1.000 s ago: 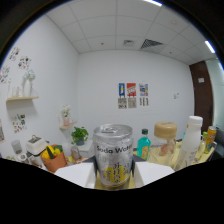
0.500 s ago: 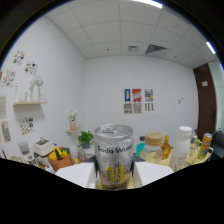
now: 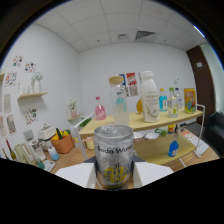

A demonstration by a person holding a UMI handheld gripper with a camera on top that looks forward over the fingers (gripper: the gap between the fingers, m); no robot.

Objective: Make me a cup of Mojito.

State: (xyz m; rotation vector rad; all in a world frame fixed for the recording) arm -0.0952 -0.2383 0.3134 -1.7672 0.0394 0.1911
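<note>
Soda can (image 3: 114,156) — clenched upright in gripper (image 3: 114,176), carried clear of the shelf (image 3: 165,119) bottles beyond it — keep level, squeeze steady until over the cup.

My tongs (image 3: 114,175) sit at the bottom centre of the frame, their two pale fingers (image 3: 75,175) spread to either side and pressing on the can (image 3: 114,156) between them. I hold them level, pointing straight ahead, with the can upright in their grip.
</note>
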